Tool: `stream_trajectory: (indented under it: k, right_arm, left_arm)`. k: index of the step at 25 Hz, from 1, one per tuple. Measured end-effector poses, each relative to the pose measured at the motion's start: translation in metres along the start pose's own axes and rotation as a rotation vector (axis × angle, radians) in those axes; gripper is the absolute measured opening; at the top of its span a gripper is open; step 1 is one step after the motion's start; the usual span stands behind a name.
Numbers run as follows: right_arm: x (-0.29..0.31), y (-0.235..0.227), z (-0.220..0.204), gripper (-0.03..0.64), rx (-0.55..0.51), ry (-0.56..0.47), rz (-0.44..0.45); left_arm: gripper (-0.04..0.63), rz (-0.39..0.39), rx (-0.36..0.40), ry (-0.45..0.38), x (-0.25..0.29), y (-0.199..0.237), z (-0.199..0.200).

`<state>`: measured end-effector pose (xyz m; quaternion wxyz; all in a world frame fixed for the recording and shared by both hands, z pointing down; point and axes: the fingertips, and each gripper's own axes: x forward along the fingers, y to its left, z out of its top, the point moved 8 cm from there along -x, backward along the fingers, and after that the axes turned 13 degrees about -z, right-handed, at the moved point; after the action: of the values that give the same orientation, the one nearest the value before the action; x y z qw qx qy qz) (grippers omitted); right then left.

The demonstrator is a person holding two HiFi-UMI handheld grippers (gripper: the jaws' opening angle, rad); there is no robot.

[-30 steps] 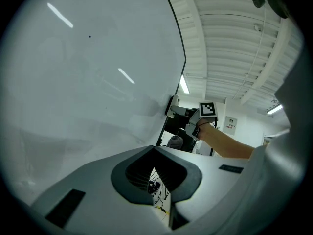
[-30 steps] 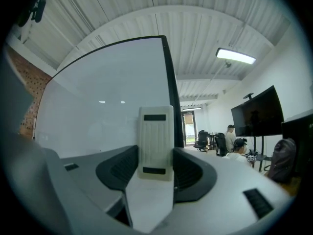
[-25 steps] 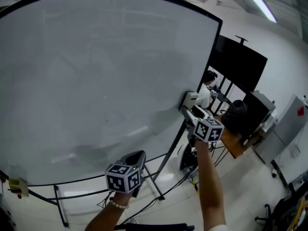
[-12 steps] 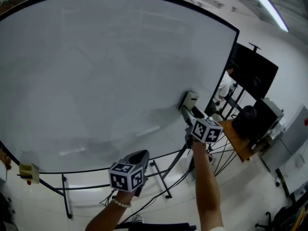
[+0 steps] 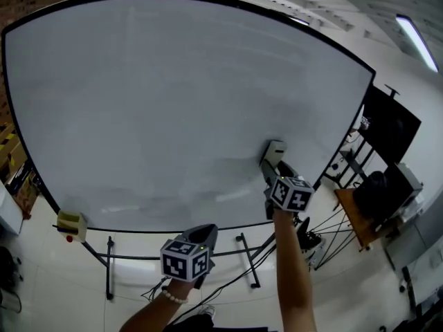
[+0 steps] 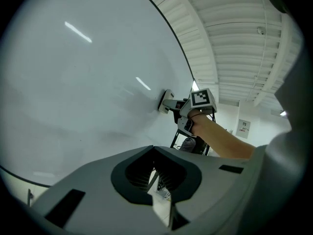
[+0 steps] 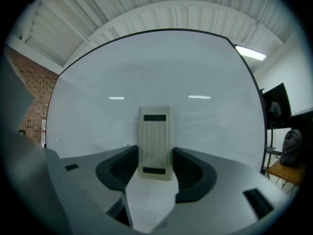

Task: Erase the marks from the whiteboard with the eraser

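The big whiteboard (image 5: 159, 102) fills the head view; its surface looks almost white, with only faint grey smears low down. A cream eraser (image 5: 275, 148) lies flat against the board at its lower right, and my right gripper (image 5: 271, 160) is shut on it. In the right gripper view the ribbed eraser (image 7: 155, 143) stands upright between the jaws of that gripper (image 7: 155, 166), with the whiteboard (image 7: 205, 121) behind. My left gripper (image 5: 203, 234) hangs below the board, shut and holding nothing. Its own view shows the left gripper (image 6: 157, 174) closed, with the eraser (image 6: 166, 101) on the whiteboard (image 6: 73, 82) beyond.
A yellow block (image 5: 71, 221) sits at the board's lower left corner. The board's metal stand legs (image 5: 247, 258) and cables lie below on the floor. To the right are a black screen (image 5: 392, 126), a wooden desk (image 5: 354, 218) and a dark seated figure (image 5: 377, 189).
The right gripper has slid the eraser leftwards along the board, away from its right edge. The head view has turned left, showing more board. The left gripper has hardly moved.
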<state>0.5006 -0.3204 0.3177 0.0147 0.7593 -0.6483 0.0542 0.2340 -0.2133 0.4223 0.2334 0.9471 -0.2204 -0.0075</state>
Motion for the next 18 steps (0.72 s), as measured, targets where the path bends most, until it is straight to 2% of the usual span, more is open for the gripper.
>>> stream_trajectory:
  k: [11, 18]
  right_arm:
    - [-0.022, 0.116, 0.012, 0.249, -0.024, -0.014, 0.015]
    - [-0.030, 0.174, 0.007, 0.249, -0.047, -0.015, 0.006]
  left_arm:
    - [-0.012, 0.128, -0.041, -0.031, -0.113, 0.026, -0.008]
    - [-0.011, 0.154, -0.045, -0.053, -0.160, 0.053, 0.000]
